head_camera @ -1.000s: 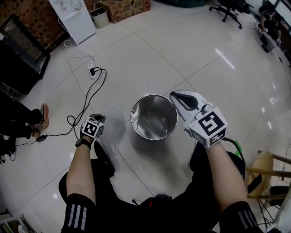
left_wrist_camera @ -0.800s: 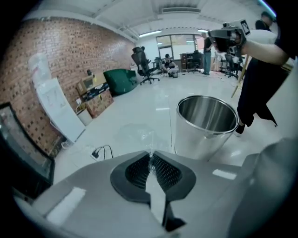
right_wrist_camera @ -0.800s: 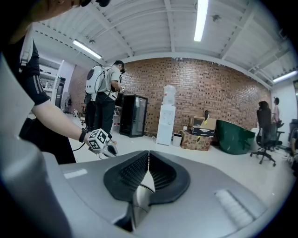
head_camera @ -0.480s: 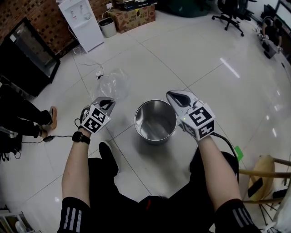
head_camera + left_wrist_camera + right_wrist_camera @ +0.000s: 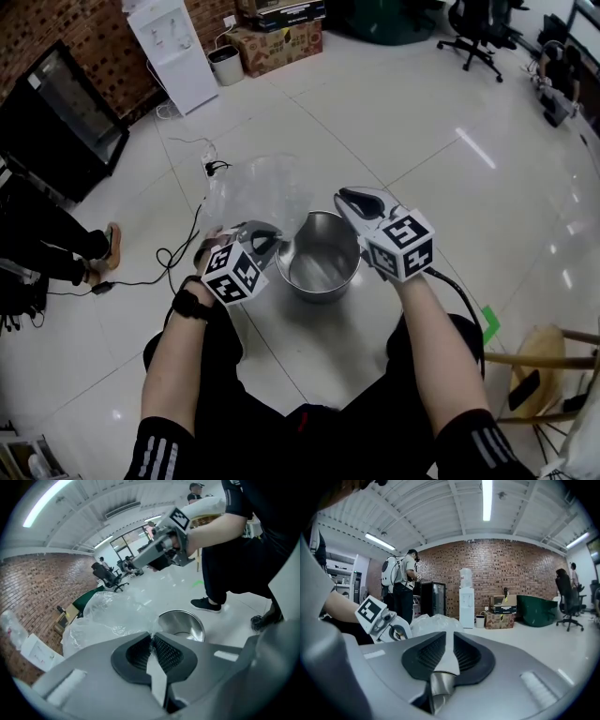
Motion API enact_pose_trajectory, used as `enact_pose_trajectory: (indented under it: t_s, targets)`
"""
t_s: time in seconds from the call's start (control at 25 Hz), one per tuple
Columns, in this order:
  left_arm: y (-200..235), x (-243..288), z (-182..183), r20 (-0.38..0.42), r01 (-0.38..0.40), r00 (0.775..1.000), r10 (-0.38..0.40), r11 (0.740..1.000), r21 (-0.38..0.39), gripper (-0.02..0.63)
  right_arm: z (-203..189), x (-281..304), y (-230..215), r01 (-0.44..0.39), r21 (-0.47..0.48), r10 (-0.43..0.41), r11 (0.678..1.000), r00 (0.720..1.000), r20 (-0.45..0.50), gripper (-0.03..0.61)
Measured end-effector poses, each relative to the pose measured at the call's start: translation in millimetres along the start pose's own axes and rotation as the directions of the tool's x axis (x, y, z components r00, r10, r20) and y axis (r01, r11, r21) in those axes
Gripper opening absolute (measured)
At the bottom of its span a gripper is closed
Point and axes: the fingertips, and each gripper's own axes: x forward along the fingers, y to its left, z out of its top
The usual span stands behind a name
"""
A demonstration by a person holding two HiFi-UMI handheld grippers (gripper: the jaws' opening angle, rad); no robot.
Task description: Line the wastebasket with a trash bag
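My left arm is out front, bare forearm w/ a black wristwatch (image 5: 190, 305). The wrist is cocked so the left gripper (image 5: 269, 240) angles downward twd the bucket, marker cube facing up. Its jaws are clamped tight on a pinch of the clear crinkled plastic trash bag (image 5: 255, 191). In the left gripper view the film is squeezed btwn the ribbed black pads (image 5: 166, 653) and balloons out beyond the tips. The bag hangs in the air, up & left of the round shiny steel wastebasket (image 5: 322, 292). Its lower edge overlaps the basket's left rim in the head view; can't tell if they touch. The basket stands upright on the white tiled floor (image 5: 422, 141), just ahead of my knees, its inside bare steel. My right arm reaches straight fwd, right gripper (image 5: 349, 199) held abt level, tips over the basket's far right rim. Its jaws have just been opening: only a narrow slit apart, nothing gripped, w/ steel showing thru the slit's lower end.
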Motion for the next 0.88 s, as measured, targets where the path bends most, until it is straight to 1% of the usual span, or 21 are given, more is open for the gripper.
enact_pose_trajectory:
  t_s: [0.04,0.08,0.16,0.28,0.36,0.48,0.56,0.64,0.72,0.8,0.88]
  targets:
    - [-14.7,7.8,1.8,-0.003,0.029,1.000,-0.029,0.999,0.018,0.000,-1.9,2.5,2.9,-0.016,0.011,0.016,1.000,1.000,-0.003,0.093]
    - [-28.7,15.6,2.9,-0.006,0.057,0.998,-0.056,0.998,0.034,0.000,-4.8,5.9,6.6,-0.034,0.017,0.035,0.999,0.999,-0.012,0.122]
    - [-53.4,31.3,5.4,-0.003,0.104,0.995,-0.104,0.993,0.058,0.000,-15.4,14.2,15.5,-0.074,0.014,0.075,0.997,0.996,-0.056,0.137]
    - [-78.0,51.1,10.1,0.016,0.163,0.986,-0.164,0.985,0.059,0.004,-45.3,28.4,24.9,-0.115,-0.008,0.111,0.993,0.978,-0.175,0.136]
    - [-87.3,60.2,9.7,0.017,0.204,0.979,-0.205,0.978,0.048,0.039,-74.7,38.0,24.2,-0.115,-0.005,0.109,0.993,0.958,-0.266,0.132]
    - [-98.3,70.3,7.6,0.006,0.263,0.965,-0.263,0.964,0.037,0.056,-121.0,47.6,20.3,-0.117,0.017,0.115,0.993,0.914,-0.389,0.127]
    - [-106.7,73.1,8.7,0.007,0.299,0.954,-0.299,0.954,0.035,0.063,-143.5,48.6,22.0,-0.137,0.002,0.123,0.991,0.881,-0.457,0.124]
    - [-112.1,71.4,10.0,0.016,0.325,0.945,-0.325,0.945,0.039,0.076,-158.9,49.0,25.3,-0.152,-0.014,0.124,0.988,0.854,-0.505,0.123]
    - [-112.1,66.4,11.1,0.033,0.330,0.943,-0.332,0.943,0.039,0.096,-171.8,49.8,27.7,-0.158,-0.023,0.121,0.987,0.833,-0.541,0.118]
    - [-106.0,58.7,14.6,0.064,0.318,0.946,-0.319,0.948,0.024,0.122,-183.0,49.8,27.5,-0.161,-0.033,0.114,0.986,0.815,-0.569,0.115]
    - [-92.9,47.6,19.3,0.112,0.301,0.948,-0.297,0.953,-0.022,0.132,-189.0,49.7,26.3,-0.163,-0.042,0.108,0.986,0.804,-0.585,0.115]
